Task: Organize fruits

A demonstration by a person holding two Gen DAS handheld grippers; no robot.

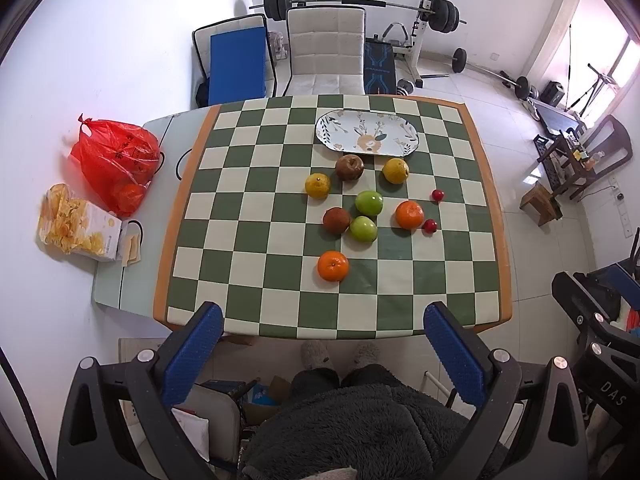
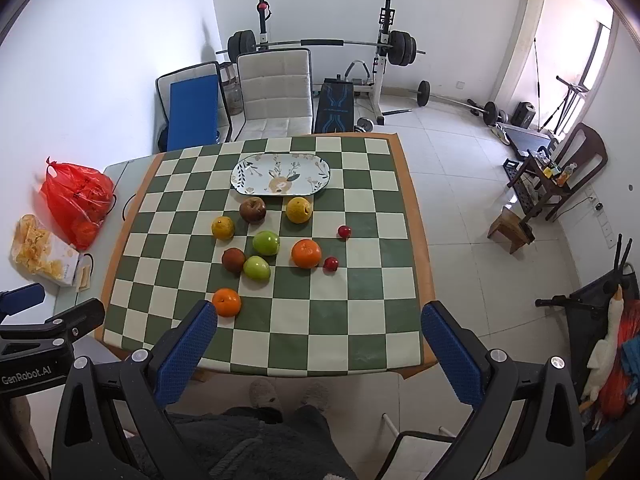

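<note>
Hovering above the near edge of the bench (image 1: 256,136), both grippers carry nothing. Left gripper (image 1: 323,354): fingers spread wide. Right gripper (image 2: 319,356): fingers likewise wide apart. Person's knees and slippers show below the bench edge.

Fruit, near to far, clock positions taken from the cluster centre:
- Near orange (image 1: 333,266) at 6, alone, well apart from the rest.
- Brown fruit (image 1: 336,220) at 8, touching or just beside near green apple (image 1: 363,229).
- Far green apple (image 1: 369,202) at centre.
- Second orange (image 1: 409,215) at 3, with a small red fruit (image 1: 429,226) just beside it; another red one (image 1: 437,195) at 2.
- Yellow citrus (image 1: 317,185) at 10; dark apple (image 1: 349,167) at 12; second yellow citrus (image 1: 395,170) at 1.
- Plate (image 1: 328,136) beyond at 12, bare, no fruit on it yet.

Judgement: plate is the likely destination; nothing sorted so far.

Handling: all fruit round, firm, moderately light, prone to rolling on the smooth cloth. Apples waxy, may slip; take across the widest girth, fingers level. Oranges' pebbled skin should grip better. Brown fruit looks aged, possibly soft, so squeeze gently. Small red ones need fingers nearly closed and a low approach. Near orange is the easiest first pick: nothing crowds it.

Off the cloth at 9: red bag (image 1: 114,160), snack box (image 1: 80,224).
</note>
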